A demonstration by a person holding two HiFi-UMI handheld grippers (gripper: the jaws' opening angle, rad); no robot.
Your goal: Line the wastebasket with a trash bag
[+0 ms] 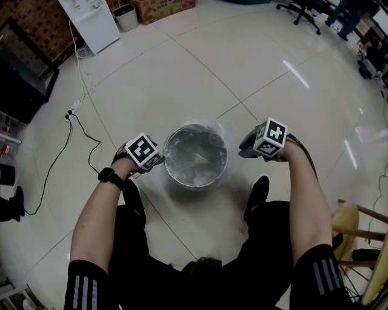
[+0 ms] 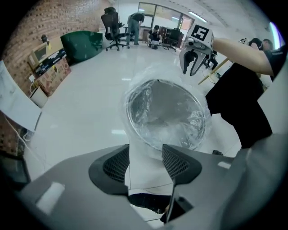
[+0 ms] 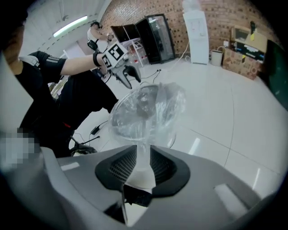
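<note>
A round metal wastebasket [image 1: 195, 156] stands on the pale tiled floor between the person's feet. A clear trash bag [image 1: 213, 130] lines it, and its film is folded out over the rim. My left gripper [image 1: 156, 163] hovers just left of the rim. In the left gripper view its jaws [image 2: 145, 155] stand wide apart above the basket [image 2: 164, 112] with nothing pressed. My right gripper [image 1: 247, 146] hangs right of the rim. In the right gripper view its jaws [image 3: 143, 152] show a narrow gap, and the bag's film [image 3: 173, 101] hangs just beyond it, unpressed.
A black cable [image 1: 60, 151] trails across the floor at the left, near a dark cabinet [image 1: 21, 72]. A white appliance [image 1: 91, 24] and a small bin [image 1: 126, 17] stand at the back. A wooden chair [image 1: 357, 242] is at the right. The person's shoes [image 1: 257, 194] flank the basket.
</note>
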